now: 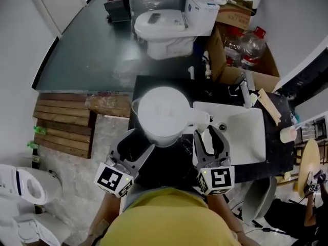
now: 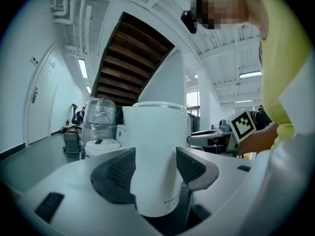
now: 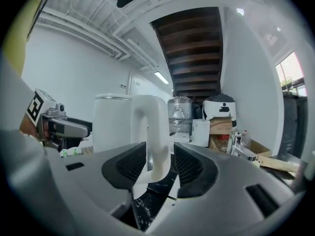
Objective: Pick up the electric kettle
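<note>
The white electric kettle stands on the black countertop, its lid toward me and its handle pointing right toward the sink. My left gripper is open at the kettle's lower left side. In the left gripper view the kettle body fills the gap between the two dark pads, with no clear pressing. My right gripper is open just below the handle. In the right gripper view the handle loop stands between the pads, beside the kettle body.
A white sink with a faucet sits right of the kettle. Behind it are a cardboard box with water bottles and a white toilet. A wooden pallet lies on the floor at left. A cup stands at the counter's right end.
</note>
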Tool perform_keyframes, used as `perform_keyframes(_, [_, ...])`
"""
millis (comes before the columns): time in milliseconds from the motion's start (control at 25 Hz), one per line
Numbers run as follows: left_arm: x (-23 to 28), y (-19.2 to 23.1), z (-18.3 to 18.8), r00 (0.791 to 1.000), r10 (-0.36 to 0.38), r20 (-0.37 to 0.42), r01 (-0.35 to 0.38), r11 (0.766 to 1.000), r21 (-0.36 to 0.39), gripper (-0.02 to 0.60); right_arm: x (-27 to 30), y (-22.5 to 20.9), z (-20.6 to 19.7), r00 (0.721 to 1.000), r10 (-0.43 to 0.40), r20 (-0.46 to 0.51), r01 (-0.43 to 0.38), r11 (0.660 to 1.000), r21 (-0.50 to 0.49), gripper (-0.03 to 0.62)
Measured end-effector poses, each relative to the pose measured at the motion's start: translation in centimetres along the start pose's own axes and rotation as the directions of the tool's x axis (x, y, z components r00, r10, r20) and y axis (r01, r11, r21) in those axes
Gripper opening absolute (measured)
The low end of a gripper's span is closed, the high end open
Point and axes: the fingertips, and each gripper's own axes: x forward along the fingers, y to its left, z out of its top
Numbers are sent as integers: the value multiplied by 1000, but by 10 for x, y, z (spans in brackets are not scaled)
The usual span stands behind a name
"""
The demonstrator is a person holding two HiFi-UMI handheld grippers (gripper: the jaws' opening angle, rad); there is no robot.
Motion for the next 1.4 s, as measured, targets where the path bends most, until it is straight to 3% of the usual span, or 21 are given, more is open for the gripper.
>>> perform_keyframes(200, [17,-3,-3,993,-120,-19,122,983,136,326,17,-1,-8,999,-28,-22,28,999,-32,172])
perform_keyframes(440, [26,5,-9,983,-185,7,184,982,41,391,41,-1,-16,998,-40,-41,38,999,-39,172])
perform_keyframes(640, [30,5,-19,972,-233,4,233,972,10,394,57,-6,-16,1000,-26,-8,25,1000,-11,141])
perform_keyframes(840, [30,6,-19,973,-232,8,232,973,7,394,62,-10,-15,997,-73,20,74,997,-36,83])
perform_keyframes(1080, [31,8,-19,977,-213,23,213,977,-14,394,59,-13,-6,987,-129,98,130,991,-4,83])
perform_keyframes(1400, [25,8,2,974,-208,90,209,978,0,394,55,-10,22,968,-114,223,119,993,-7,84])
